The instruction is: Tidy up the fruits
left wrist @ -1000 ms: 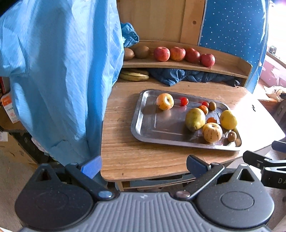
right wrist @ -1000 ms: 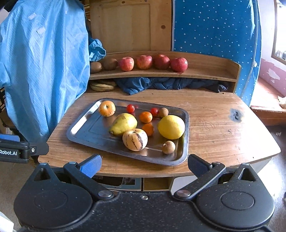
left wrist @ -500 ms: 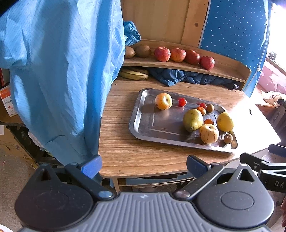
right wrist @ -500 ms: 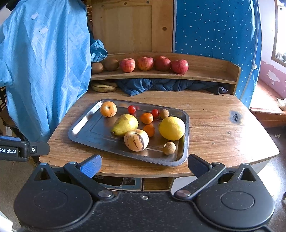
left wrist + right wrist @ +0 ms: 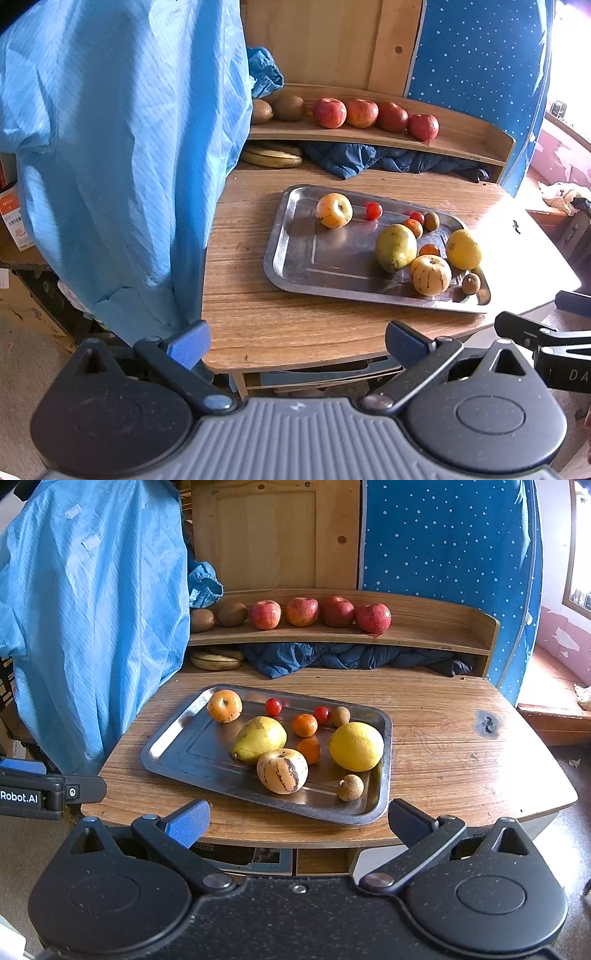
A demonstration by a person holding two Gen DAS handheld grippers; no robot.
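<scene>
While both grippers' fingers gape empty | yellow lemon [image 5: 355, 746] on steel tray [image 5: 173, 738] | striped melon [image 5: 282, 771] beside

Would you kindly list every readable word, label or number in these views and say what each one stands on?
"Robot.AI": on the left gripper body, seen from the right wrist view.
"DA", cut off by the frame edge: on the right gripper body, seen from the left wrist view.
Orange-and-white box: print too small to read.

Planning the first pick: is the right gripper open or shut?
Open: in its own view the right gripper has its pads wide apart, nothing between them, short of the tray.
</scene>
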